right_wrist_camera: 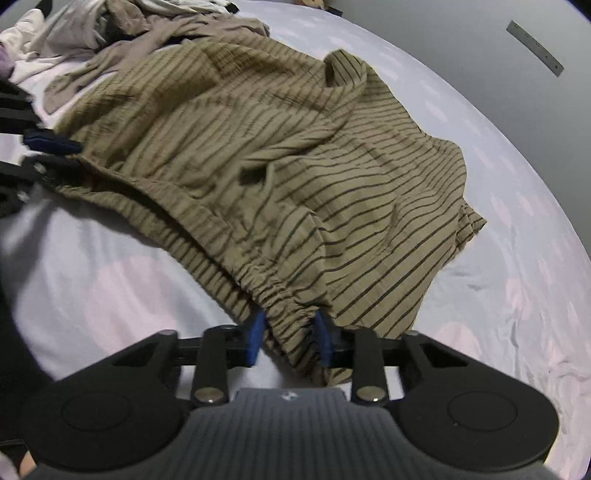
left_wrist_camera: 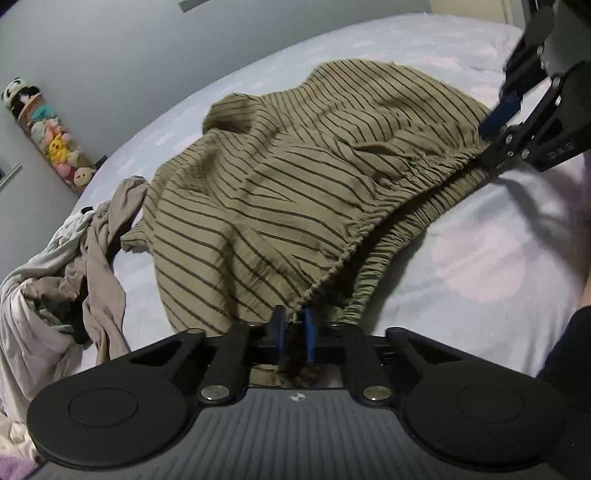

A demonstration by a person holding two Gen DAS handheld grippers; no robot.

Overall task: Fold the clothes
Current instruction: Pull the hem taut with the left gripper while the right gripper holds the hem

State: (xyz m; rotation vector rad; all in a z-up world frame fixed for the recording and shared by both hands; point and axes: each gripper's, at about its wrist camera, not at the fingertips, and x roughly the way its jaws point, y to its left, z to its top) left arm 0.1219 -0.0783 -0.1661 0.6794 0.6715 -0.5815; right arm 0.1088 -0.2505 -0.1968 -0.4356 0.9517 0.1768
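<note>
A pair of olive striped shorts [left_wrist_camera: 295, 177] with an elastic waistband lies spread on the bed; it also shows in the right wrist view [right_wrist_camera: 295, 166]. My left gripper [left_wrist_camera: 293, 332] is shut on one end of the waistband. My right gripper [right_wrist_camera: 290, 336] holds the other end of the waistband between its blue pads, and it shows in the left wrist view [left_wrist_camera: 495, 136] at the right. The waistband sags open between the two grippers, just above the sheet.
The bed has a pale sheet [left_wrist_camera: 461, 240] with pink blotches. A pile of grey and white clothes [left_wrist_camera: 74, 258] lies beside the shorts, also in the right wrist view [right_wrist_camera: 110, 26]. Plush toys [left_wrist_camera: 55, 140] hang on the wall.
</note>
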